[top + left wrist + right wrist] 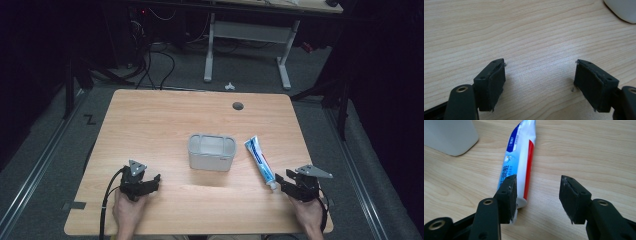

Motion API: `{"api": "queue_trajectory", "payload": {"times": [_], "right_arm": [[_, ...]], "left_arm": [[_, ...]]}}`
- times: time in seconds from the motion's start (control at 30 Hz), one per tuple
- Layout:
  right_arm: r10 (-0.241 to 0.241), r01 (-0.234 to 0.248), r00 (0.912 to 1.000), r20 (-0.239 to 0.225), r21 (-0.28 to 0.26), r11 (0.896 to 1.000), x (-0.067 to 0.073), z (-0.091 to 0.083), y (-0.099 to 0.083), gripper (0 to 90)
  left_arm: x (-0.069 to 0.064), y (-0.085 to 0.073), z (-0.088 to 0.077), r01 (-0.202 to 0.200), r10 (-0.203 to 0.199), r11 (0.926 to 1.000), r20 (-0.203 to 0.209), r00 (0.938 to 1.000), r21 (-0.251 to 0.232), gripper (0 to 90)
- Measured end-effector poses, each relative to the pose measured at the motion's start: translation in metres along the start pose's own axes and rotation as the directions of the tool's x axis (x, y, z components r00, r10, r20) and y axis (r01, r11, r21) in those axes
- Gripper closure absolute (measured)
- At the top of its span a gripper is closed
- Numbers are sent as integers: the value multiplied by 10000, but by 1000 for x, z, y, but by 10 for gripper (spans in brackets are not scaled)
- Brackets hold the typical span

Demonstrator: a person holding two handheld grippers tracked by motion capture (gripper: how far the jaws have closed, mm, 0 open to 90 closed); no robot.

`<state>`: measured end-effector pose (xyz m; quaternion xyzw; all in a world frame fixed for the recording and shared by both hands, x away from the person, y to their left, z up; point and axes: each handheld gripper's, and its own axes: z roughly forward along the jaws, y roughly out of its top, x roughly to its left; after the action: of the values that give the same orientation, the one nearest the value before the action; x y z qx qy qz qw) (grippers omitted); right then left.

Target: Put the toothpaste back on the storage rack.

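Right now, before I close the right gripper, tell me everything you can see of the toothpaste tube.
The toothpaste tube is a soft-looking white plastic tube with blue and red printing and a white cap end. It lies flat on the wooden table, just right of the grey bin and apart from it, cap end toward the person. The right gripper is open at the cap end; its left jaw overlaps the tube in the right gripper view, and contact cannot be judged.

Left hand-held gripper (540, 80) gapes empty over the wooden table (524, 32).
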<state>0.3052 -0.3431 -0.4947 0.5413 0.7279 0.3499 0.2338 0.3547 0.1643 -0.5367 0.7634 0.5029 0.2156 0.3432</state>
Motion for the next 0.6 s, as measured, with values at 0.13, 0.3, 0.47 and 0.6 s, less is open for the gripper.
{"api": "queue_trajectory", "payload": {"times": [0.13, 0.3, 0.47, 0.6], "right_arm": [[-67, 66, 9998, -177, -6, 10000, 5, 1, 4, 486], [-348, 354, 9987, -373, 151, 9993, 14, 3, 17, 475], [-694, 709, 9965, -464, 331, 9969, 20, 9, 34, 470], [-746, 780, 9958, -531, 653, 9948, 22, 15, 46, 466]], "left_arm": [[0, 0, 0, -15, 15, 10000, -1, 10000, 16, 253], [0, 0, 0, -8, 8, 10000, 0, 10000, 15, 253], [0, 0, 0, -14, 14, 10000, 5, 10000, 19, 252], [0, 0, 0, -17, 17, 10000, 4, 10000, 17, 252]]}}
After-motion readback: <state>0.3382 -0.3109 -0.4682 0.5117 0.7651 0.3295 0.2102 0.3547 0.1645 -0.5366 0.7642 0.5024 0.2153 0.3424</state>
